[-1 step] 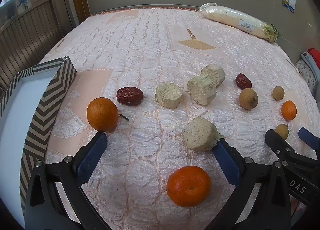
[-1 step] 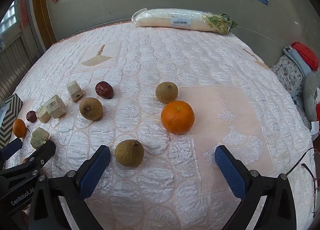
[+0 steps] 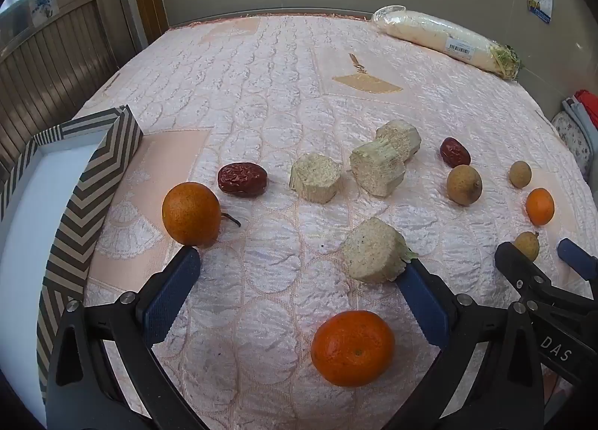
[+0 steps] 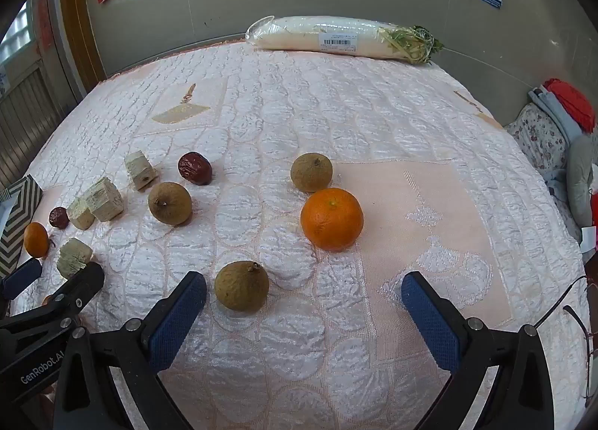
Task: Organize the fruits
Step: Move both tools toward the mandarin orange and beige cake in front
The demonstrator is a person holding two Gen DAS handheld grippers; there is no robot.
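Fruits lie scattered on a pink quilted cloth. In the left wrist view my left gripper (image 3: 299, 280) is open and empty; an orange (image 3: 353, 347) lies between its fingers near the camera, another orange (image 3: 191, 214) by the left fingertip, a sugarcane chunk (image 3: 373, 250) by the right fingertip. Beyond lie a red date (image 3: 242, 179) and more chunks (image 3: 317, 182). In the right wrist view my right gripper (image 4: 303, 293) is open and empty; a brown longan (image 4: 241, 291) sits just inside its left finger, an orange (image 4: 332, 219) and a longan (image 4: 311, 172) beyond.
A striped-rimmed white box (image 3: 86, 183) stands at the left edge. A wrapped white radish (image 4: 336, 39) lies at the far edge by the wall. A second date (image 4: 194, 168), a longan (image 4: 170, 202) and sugarcane chunks (image 4: 106, 200) lie mid-left. Clothes (image 4: 553, 123) pile at the right.
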